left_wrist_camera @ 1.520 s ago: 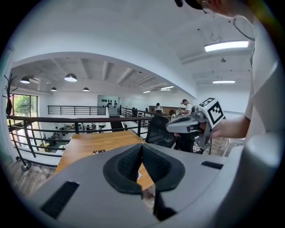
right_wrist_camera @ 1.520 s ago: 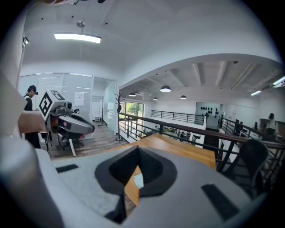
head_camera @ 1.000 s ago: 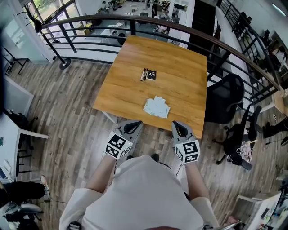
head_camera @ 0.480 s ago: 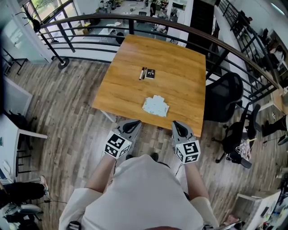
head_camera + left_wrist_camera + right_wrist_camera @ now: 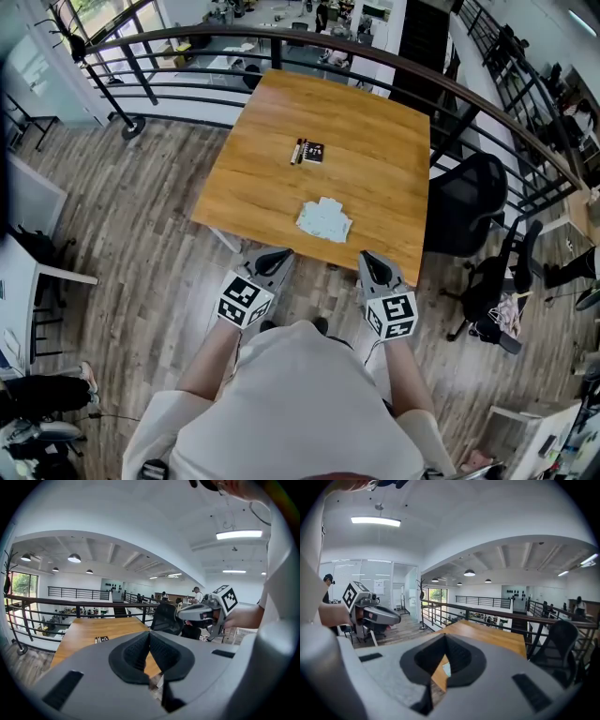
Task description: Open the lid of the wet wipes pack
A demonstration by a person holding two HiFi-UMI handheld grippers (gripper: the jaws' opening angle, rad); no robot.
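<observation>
The wet wipes pack (image 5: pixel 325 221) is a flat pale packet lying on the wooden table (image 5: pixel 375 131), near its front edge. Both grippers hang in front of that edge, short of the table and apart from the pack. My left gripper (image 5: pixel 278 253) is to the pack's lower left, its jaws pressed together with nothing between them (image 5: pixel 150 637). To the pack's lower right, my right gripper (image 5: pixel 366 256) also stands shut and empty (image 5: pixel 444 641). A sliver of the pack (image 5: pixel 446 669) shows below the right gripper's pads.
A small black card with a pen (image 5: pixel 309 152) lies at the table's middle. A curved black railing (image 5: pixel 187 42) runs behind the table. A black office chair (image 5: pixel 469 206) stands at the table's right side. Wood-plank floor (image 5: pixel 159 253) lies to the left.
</observation>
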